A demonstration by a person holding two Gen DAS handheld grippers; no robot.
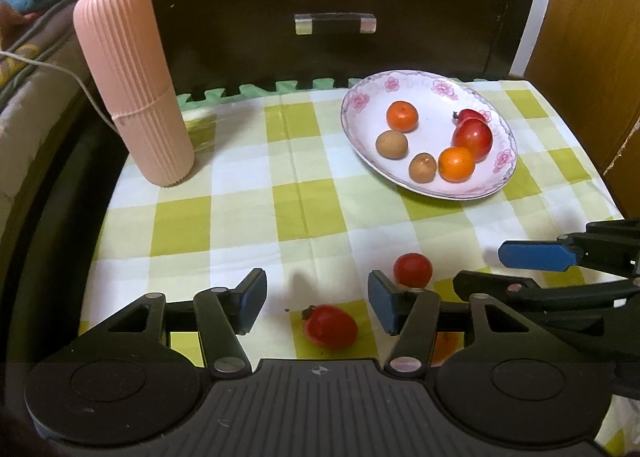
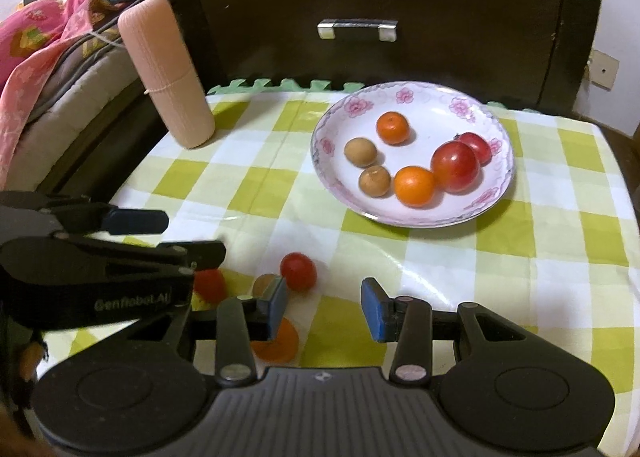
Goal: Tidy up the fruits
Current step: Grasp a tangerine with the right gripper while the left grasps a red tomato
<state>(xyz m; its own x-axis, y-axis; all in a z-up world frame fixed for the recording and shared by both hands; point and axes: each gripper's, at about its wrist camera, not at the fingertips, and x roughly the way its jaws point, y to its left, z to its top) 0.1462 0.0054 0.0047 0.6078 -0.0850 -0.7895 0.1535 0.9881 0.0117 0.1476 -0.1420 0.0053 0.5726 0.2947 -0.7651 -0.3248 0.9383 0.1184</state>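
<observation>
Sorting is well under way: the shallow white china plate with pink flowers round its rim (image 1: 430, 83) already holds six fruits, namely two glossy orange tangerines (image 1: 402, 116), two dull brown round fruits (image 1: 391, 144) and two smooth red ones (image 1: 472, 138) bunched at its right side.

Left on the cloth, near the grippers and well apart from the plate, are a pointed red fruit with a dark stem end (image 1: 330, 326), a round red tomato-like fruit (image 1: 413, 270), a flat orange piece (image 2: 280, 341) half hidden behind a blue pad, and what may be a small brown fruit (image 2: 263, 283), too hidden to tell.

Both tongs are released and hold nothing: the left gripper (image 1: 317, 303) straddles the pointed red fruit with jaws wide, and the right gripper (image 2: 324, 307) hangs open over bare cloth.

Around them lie the yellow-green and white checked glossy tablecloth (image 1: 248, 213), a ribbed pink plastic cylinder (image 1: 132, 85) standing upright at the back left, and a dark wooden drawer front with a metal handle (image 1: 335, 23).
</observation>
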